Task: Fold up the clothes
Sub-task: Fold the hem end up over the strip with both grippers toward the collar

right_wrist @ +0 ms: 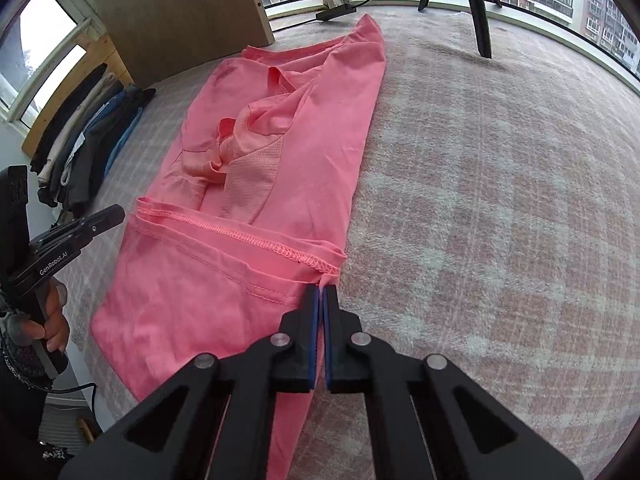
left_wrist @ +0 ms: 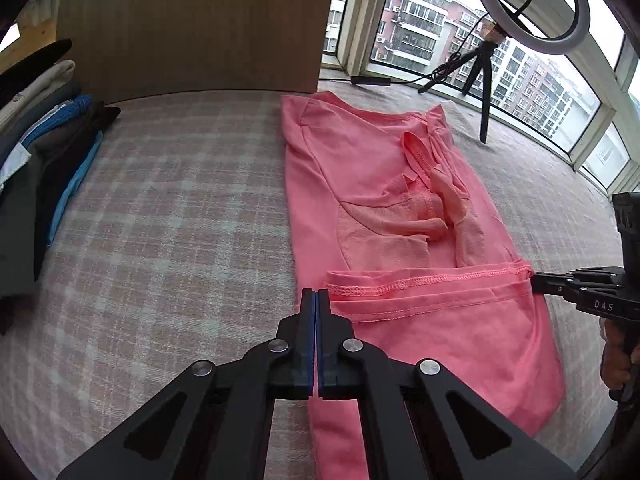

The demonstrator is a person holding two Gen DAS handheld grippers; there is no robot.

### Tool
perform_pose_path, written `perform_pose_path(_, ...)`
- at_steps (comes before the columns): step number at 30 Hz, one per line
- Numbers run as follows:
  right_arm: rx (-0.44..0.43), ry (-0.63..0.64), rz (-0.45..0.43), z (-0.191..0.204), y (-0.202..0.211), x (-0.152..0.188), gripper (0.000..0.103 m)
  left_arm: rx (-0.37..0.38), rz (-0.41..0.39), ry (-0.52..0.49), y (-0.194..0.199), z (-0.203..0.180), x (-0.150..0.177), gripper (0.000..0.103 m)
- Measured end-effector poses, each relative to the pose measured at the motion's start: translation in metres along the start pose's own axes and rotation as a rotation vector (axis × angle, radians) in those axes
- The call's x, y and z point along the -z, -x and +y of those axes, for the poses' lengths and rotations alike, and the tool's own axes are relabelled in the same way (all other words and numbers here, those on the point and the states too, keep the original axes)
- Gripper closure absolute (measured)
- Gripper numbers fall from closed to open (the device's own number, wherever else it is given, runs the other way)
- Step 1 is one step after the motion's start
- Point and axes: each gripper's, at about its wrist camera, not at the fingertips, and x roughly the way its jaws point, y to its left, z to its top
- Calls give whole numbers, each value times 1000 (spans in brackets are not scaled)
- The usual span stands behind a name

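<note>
Checked pink-and-white cloth covers the whole surface (left_wrist: 168, 200), with a bay window (left_wrist: 432, 20) and apartment blocks beyond it. Front and centre lies the pink shirt (left_wrist: 360, 168), stretched lengthwise away from both cameras, its sleeves tucked in over the middle in a bit of a rumple. And look at the near end: the stitched hem (left_wrist: 420, 282) sits doubled over onto the body, running straight across between the two tools.

Left tongs (left_wrist: 316, 296) are pressed together with the hem's left corner right at their tips; the shirt's edge runs under them, and it looks pinched between the blue pads. Over on the other side, the right tongs (right_wrist: 321, 292) are nearly closed as well, a sliver of pink cloth caught at the hem's right corner. A hand (right_wrist: 56, 320) grips the left tool's handle.

Off to the left, a row of folded clothes (left_wrist: 44, 152) lines the surface edge beside a wooden panel (left_wrist: 192, 24). A ring light (left_wrist: 532, 4) on a small black tripod (left_wrist: 480, 76) stands by the window.
</note>
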Motion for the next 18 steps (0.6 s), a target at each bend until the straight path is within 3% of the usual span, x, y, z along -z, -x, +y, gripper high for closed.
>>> perform_pose_path(3,-16,-49,11,-13,3,-3,97,-10,-11,11,3,3,0,102)
perform_pose_path(5,-76,-133,-11,-29,11,-4,96,-17,-19,18,4,5,0,86)
perform_pose_path(6,-95,-153,-24,-34,15,-3,94,-20,-23,21,5,6,0,66)
perform_pose_path(7,-98,-153,-25,-37,16,-4,92,-24,-27,25,6,7,0,56)
perform_pose_path(15,-63,-61,5,-17,-6,-10,90,-5,-21,-13,-7,1,-6,74)
perform_pose_path(18,-57,-41,5,-10,-11,-12,90,7,-21,-3,-13,2,-7,89)
